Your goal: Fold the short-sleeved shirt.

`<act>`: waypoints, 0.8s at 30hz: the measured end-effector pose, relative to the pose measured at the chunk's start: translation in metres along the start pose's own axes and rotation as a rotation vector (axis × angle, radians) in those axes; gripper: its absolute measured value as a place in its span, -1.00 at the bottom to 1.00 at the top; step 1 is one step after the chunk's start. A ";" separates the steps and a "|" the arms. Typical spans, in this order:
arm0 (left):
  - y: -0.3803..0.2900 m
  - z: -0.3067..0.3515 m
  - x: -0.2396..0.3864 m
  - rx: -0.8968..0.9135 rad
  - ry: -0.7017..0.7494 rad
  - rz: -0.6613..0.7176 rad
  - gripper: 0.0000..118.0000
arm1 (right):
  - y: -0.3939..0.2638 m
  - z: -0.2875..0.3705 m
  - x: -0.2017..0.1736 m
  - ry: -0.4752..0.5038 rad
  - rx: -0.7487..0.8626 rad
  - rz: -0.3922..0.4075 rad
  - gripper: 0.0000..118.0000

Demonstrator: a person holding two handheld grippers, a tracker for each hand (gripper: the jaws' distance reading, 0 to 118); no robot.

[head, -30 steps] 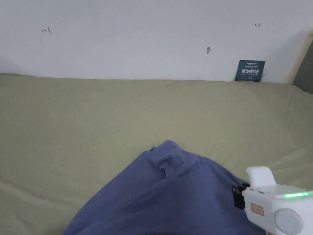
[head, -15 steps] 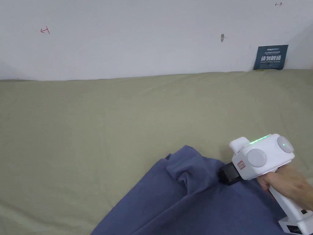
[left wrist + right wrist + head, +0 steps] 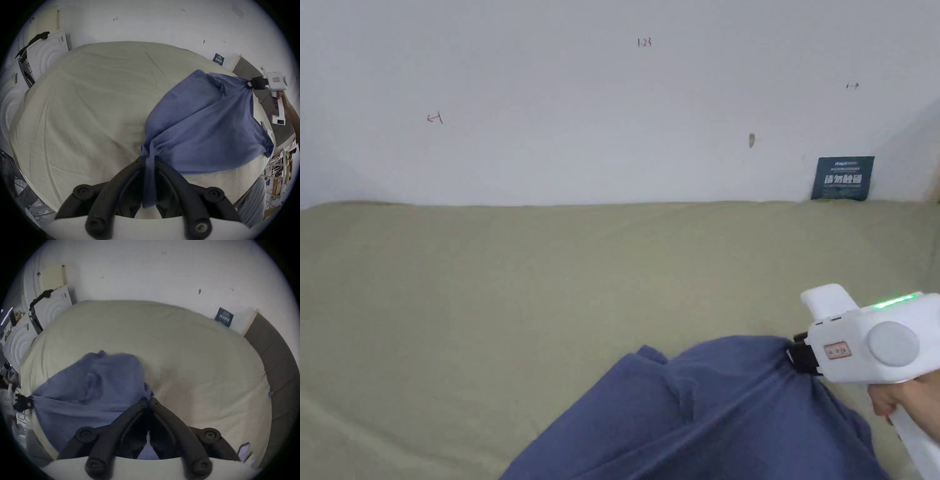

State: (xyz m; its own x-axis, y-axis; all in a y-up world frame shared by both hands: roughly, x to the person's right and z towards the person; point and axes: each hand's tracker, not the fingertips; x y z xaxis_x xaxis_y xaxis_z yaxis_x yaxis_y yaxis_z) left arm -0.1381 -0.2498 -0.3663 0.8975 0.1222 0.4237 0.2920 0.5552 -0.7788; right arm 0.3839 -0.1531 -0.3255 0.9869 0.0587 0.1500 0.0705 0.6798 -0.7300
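Note:
The blue short-sleeved shirt [image 3: 706, 419] hangs stretched above the olive-green bed sheet [image 3: 519, 281], held at two edges. In the left gripper view the shirt [image 3: 203, 129] spreads up and to the right from my left gripper [image 3: 150, 160], whose jaws are shut on a bunched strip of the cloth. My right gripper [image 3: 794, 356], white-bodied and held by a hand, grips the shirt's far edge with its jaws shut; it also shows at the right of the left gripper view [image 3: 250, 84]. In the right gripper view the jaws [image 3: 149, 400] pinch the shirt [image 3: 90, 386], which spreads left.
The bed sheet [image 3: 89, 105] covers a wide surface reaching the white wall [image 3: 612, 94]. A dark card [image 3: 842, 178] leans against the wall at the back right. White boxes [image 3: 47, 48] stand left of the bed. A grey panel [image 3: 276, 361] borders the bed's right side.
The head camera has tilted up. My right gripper has pulled the shirt's edge up and to the right, and the cloth is drawn tighter.

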 end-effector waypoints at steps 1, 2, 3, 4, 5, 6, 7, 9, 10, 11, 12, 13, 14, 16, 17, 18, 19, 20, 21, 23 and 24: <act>0.005 0.009 0.001 0.033 -0.019 0.014 -0.87 | 0.001 0.022 0.003 -0.004 0.029 -0.006 -0.95; 0.010 0.017 0.002 0.055 -0.027 0.032 -0.87 | 0.002 0.040 0.003 0.003 0.052 -0.004 -0.95; 0.016 0.028 0.003 0.083 -0.039 0.053 -0.87 | 0.002 0.062 0.002 -0.013 0.092 0.000 -0.95; 0.026 0.040 0.005 0.109 -0.061 0.062 -0.87 | 0.004 0.083 0.002 -0.009 0.120 0.010 -0.95; 0.035 0.051 0.007 0.140 -0.073 0.057 -0.87 | 0.006 0.102 0.006 -0.013 0.152 0.012 -0.95; 0.046 0.064 0.011 0.175 -0.075 0.049 -0.87 | 0.009 0.124 0.007 -0.034 0.190 0.009 -0.95; 0.058 0.078 0.016 0.207 -0.071 0.029 -0.87 | 0.011 0.146 0.008 -0.048 0.224 0.002 -0.95; 0.085 0.105 0.027 0.283 -0.057 -0.002 -0.87 | 0.017 0.189 0.011 -0.052 0.294 -0.032 -0.95; 0.099 0.120 0.030 0.314 -0.068 -0.006 -0.87 | 0.019 0.211 0.013 -0.063 0.336 -0.043 -0.95; 0.112 0.133 0.033 0.342 -0.070 -0.007 -0.87 | 0.022 0.229 0.014 -0.081 0.366 -0.045 -0.95; 0.128 0.147 0.036 0.363 -0.078 -0.004 -0.87 | 0.025 0.249 0.015 -0.100 0.402 -0.050 -0.95; 0.144 0.161 0.039 0.372 -0.086 -0.005 -0.87 | 0.027 0.268 0.018 -0.114 0.435 -0.052 -0.95; 0.156 0.173 0.041 0.396 -0.101 -0.007 -0.87 | 0.029 0.284 0.020 -0.129 0.466 -0.065 -0.95; 0.184 0.204 0.051 0.428 -0.102 -0.030 -0.87 | 0.034 0.319 0.026 -0.129 0.530 -0.107 -0.95; 0.196 0.216 0.055 0.448 -0.094 -0.040 -0.87 | 0.036 0.332 0.029 -0.144 0.553 -0.119 -0.95; 0.209 0.228 0.059 0.458 -0.092 -0.046 -0.87 | 0.039 0.346 0.031 -0.158 0.575 -0.124 -0.95; 0.223 0.240 0.063 0.456 -0.097 -0.056 -0.87 | 0.042 0.358 0.032 -0.153 0.572 -0.119 -0.95; 0.232 0.249 0.067 0.465 -0.102 -0.058 -0.87 | 0.045 0.365 0.032 -0.157 0.580 -0.122 -0.95; 0.243 0.259 0.072 0.467 -0.106 -0.063 -0.87 | 0.051 0.371 0.034 -0.170 0.582 -0.124 -0.95; 0.261 0.274 0.081 0.476 -0.104 -0.072 -0.87 | 0.060 0.380 0.033 -0.204 0.600 -0.124 -0.95; 0.270 0.279 0.086 0.474 -0.093 -0.091 -0.87 | 0.064 0.384 0.033 -0.212 0.607 -0.121 -0.95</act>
State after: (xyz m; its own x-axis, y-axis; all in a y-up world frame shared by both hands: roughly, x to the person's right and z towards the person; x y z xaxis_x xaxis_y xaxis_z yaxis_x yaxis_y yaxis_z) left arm -0.0746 0.1404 -0.4108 0.8356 0.1167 0.5367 0.1659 0.8779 -0.4492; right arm 0.3656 0.1733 -0.1113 0.9228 0.0570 0.3810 0.0233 0.9789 -0.2028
